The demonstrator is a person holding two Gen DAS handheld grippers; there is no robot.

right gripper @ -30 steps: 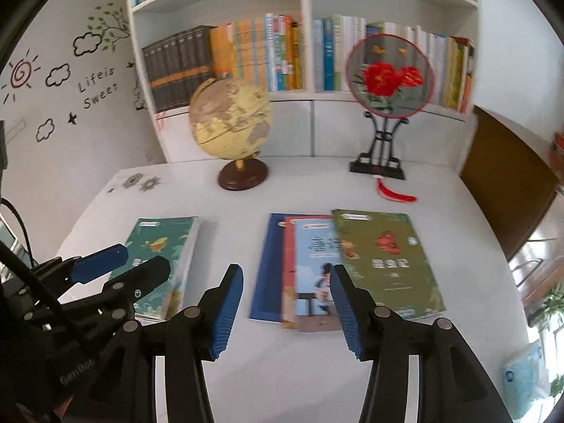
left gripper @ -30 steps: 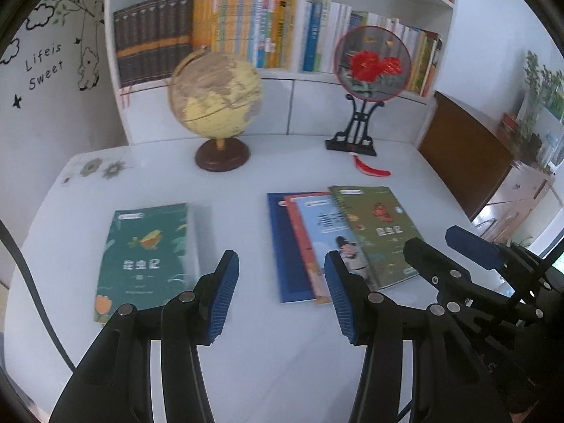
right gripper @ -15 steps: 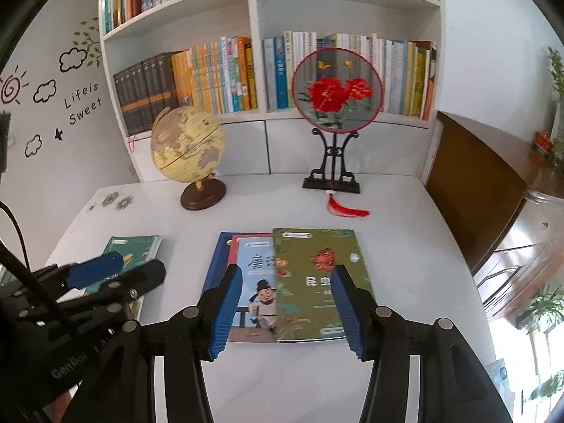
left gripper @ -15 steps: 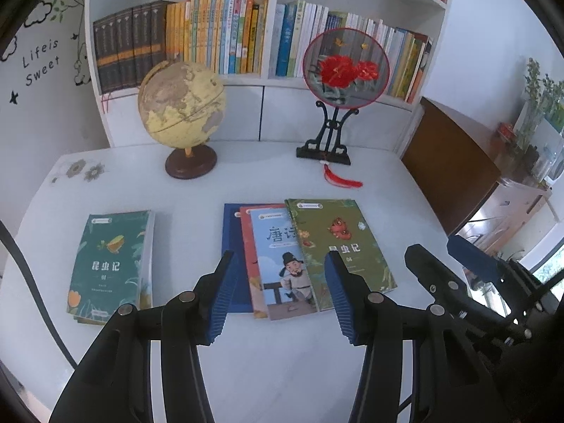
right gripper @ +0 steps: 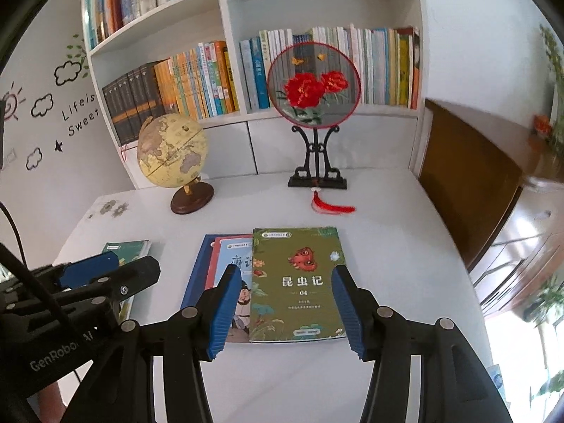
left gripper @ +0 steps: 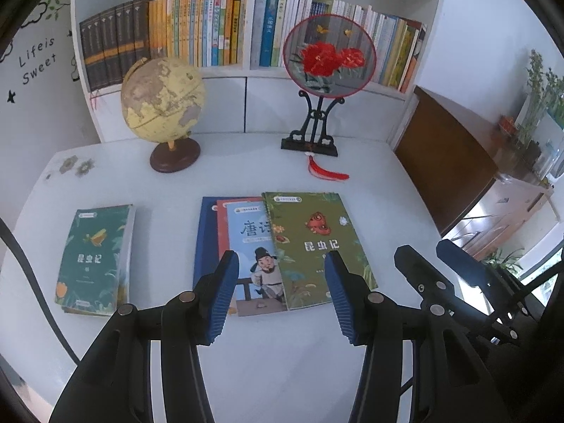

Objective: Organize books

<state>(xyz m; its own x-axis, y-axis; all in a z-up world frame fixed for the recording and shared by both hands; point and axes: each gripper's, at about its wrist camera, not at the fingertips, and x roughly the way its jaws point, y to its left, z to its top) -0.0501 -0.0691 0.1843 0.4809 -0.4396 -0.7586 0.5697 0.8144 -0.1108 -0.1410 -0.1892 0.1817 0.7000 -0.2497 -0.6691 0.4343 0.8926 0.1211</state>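
Note:
Several books lie fanned on the white table (left gripper: 384, 190): a dark blue one (left gripper: 205, 243) at the bottom, a light blue one (left gripper: 252, 243), and an olive green book (left gripper: 310, 232) on top. A teal book (left gripper: 93, 257) lies apart to their left. My left gripper (left gripper: 282, 296) hovers open above the fan's near edge, holding nothing. My right gripper (right gripper: 287, 308) hangs open and holds nothing over the olive green book (right gripper: 299, 275). In the right wrist view the left gripper (right gripper: 105, 275) partly hides the teal book (right gripper: 128, 246).
A globe (left gripper: 162, 105) and a round embroidered fan on a black stand (left gripper: 329, 56) with a red tassel (left gripper: 326, 172) stand at the table's back. Behind them a white bookshelf (left gripper: 246, 98) is full of upright books. A brown wooden cabinet (left gripper: 458, 162) stands to the right.
Both grippers have shifted right across the table and drawn back a little, so the fanned books now lie straight ahead of them. The books have not moved. Both grippers stay open.

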